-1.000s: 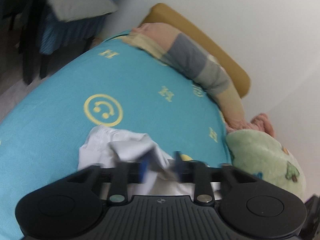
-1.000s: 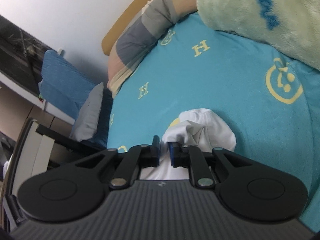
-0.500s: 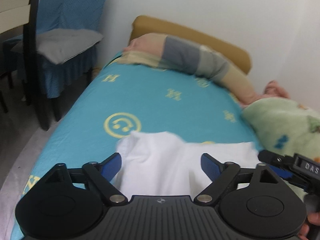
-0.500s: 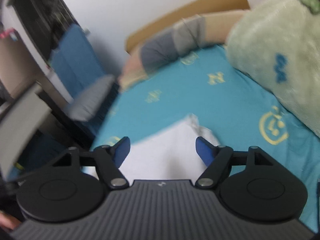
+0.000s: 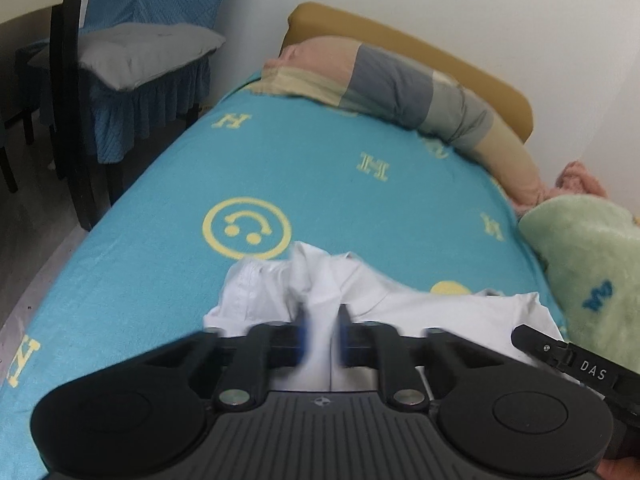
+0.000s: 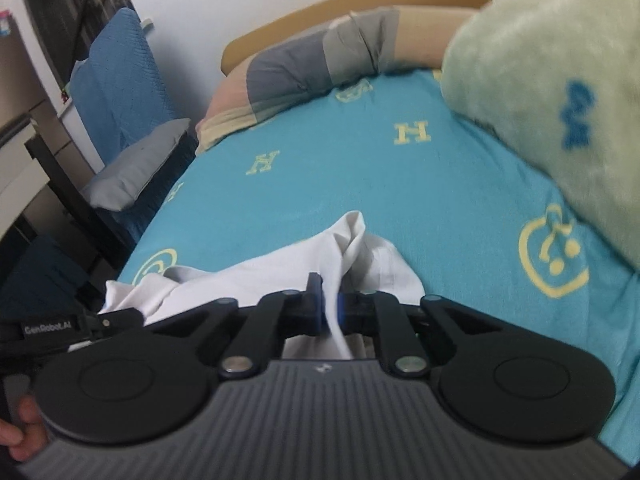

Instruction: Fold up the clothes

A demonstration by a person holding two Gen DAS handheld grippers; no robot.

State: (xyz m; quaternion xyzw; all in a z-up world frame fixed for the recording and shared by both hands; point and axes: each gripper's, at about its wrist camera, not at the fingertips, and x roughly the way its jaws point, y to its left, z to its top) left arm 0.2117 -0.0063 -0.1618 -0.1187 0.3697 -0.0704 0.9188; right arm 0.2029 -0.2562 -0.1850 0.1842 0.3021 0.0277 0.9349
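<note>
Two grippers, the left gripper (image 5: 322, 338) and right gripper (image 6: 329, 308), each have their jaws nearly closed on a pinch of the white garment (image 5: 384, 312), bunched on the bed (image 5: 320, 184) short of the striped pillow (image 5: 400, 88), seemingly to spread an edge between them.

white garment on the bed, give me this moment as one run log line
task: fold clothes | left gripper: shut on white cloth garment | right gripper: shut on same garment | garment: bunched, partly resting on turquoise patterned bedsheet | fold: not yet done
</note>
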